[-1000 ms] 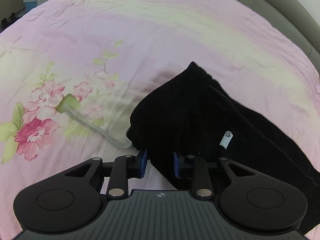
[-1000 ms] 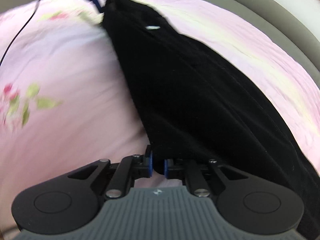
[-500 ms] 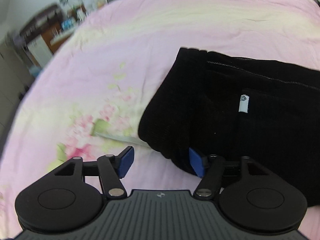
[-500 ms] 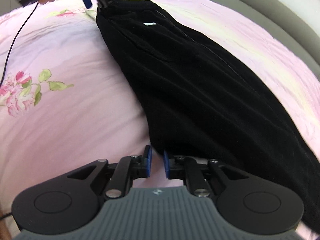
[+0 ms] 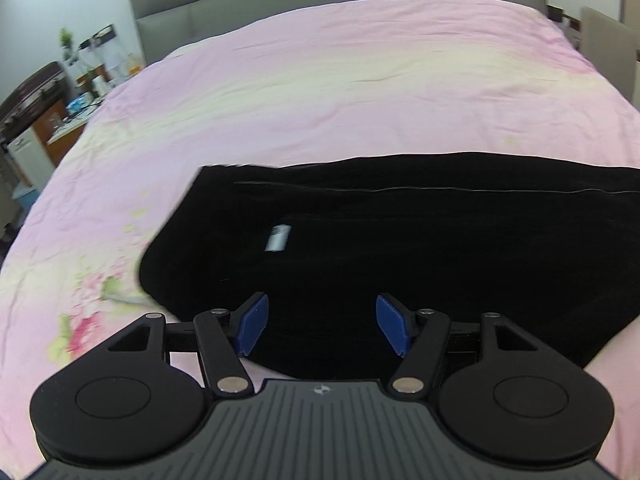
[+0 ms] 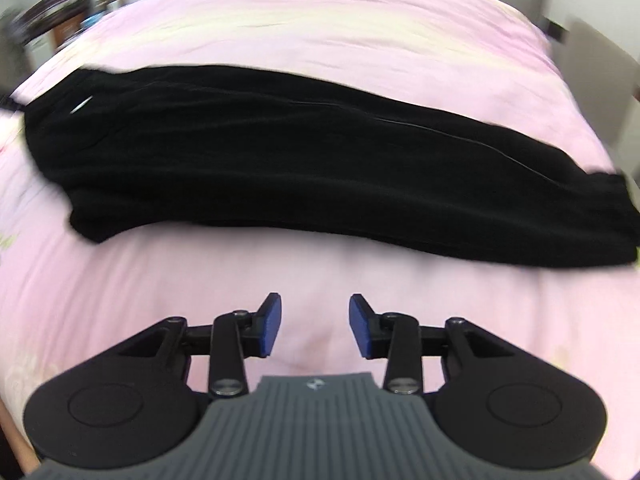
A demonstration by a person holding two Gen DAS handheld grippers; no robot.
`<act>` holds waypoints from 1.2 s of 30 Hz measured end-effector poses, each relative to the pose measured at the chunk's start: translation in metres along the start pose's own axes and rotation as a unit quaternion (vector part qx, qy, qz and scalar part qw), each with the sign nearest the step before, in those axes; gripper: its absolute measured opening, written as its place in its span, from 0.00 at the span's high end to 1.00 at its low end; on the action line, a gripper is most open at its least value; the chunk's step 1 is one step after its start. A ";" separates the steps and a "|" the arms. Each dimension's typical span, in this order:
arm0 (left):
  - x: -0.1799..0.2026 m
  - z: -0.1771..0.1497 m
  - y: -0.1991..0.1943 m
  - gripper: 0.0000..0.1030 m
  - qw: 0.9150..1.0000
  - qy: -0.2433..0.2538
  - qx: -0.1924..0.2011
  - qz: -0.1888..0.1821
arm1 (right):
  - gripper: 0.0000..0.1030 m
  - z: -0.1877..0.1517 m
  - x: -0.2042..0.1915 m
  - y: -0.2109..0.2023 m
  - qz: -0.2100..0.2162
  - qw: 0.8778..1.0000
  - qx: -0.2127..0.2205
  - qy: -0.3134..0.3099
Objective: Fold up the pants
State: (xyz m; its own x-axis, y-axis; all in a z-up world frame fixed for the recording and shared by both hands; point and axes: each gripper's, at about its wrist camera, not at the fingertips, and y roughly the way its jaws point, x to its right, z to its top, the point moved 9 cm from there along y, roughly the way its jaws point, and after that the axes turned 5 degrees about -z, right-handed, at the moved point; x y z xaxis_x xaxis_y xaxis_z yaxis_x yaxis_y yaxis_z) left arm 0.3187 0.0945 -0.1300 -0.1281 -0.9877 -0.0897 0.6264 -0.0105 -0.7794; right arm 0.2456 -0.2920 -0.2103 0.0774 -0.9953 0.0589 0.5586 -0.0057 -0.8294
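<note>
Black pants [image 5: 400, 248] lie folded lengthwise in a long strip across the pink bed, with a small white label [image 5: 278, 237] near the waist end. In the right wrist view the pants [image 6: 280, 160] stretch from left to right, the waist at the left. My left gripper [image 5: 320, 330] is open and empty, its blue pads just over the near edge of the pants. My right gripper [image 6: 315, 326] is open and empty above bare sheet, a short way in front of the pants.
A pink floral bedsheet [image 5: 320, 80] covers the bed. A grey padded headboard [image 5: 280, 0] runs along the far side. A cluttered desk and cabinet [image 5: 48, 108] stand off the bed's left edge.
Both grippers opened and let go of the pants, which now lie flat on the bed. Both pulled back and swung to face the headboard; the right one is clear of the cloth.
</note>
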 end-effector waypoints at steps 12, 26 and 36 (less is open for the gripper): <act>0.119 0.015 0.046 0.38 0.996 -0.018 -0.013 -0.084 | 0.51 0.001 0.270 -0.012 -0.052 0.942 0.017 0.332; 0.289 0.054 0.107 0.55 0.979 0.033 -0.039 -0.196 | 0.49 0.005 0.372 0.071 -0.013 0.884 0.003 0.467; 0.391 0.078 0.158 0.60 0.972 0.060 -0.052 -0.222 | 0.55 0.011 0.384 0.089 0.012 0.891 0.023 0.452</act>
State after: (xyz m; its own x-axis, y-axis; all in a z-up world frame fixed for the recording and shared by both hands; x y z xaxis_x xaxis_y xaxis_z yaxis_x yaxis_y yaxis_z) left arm 0.4275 -0.3057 -0.2399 -0.4608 -0.8639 0.2032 0.4083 -0.4096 -0.8158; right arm 0.3340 -0.6738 -0.2551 -0.5964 -0.6661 -0.4479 0.6008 -0.0004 -0.7994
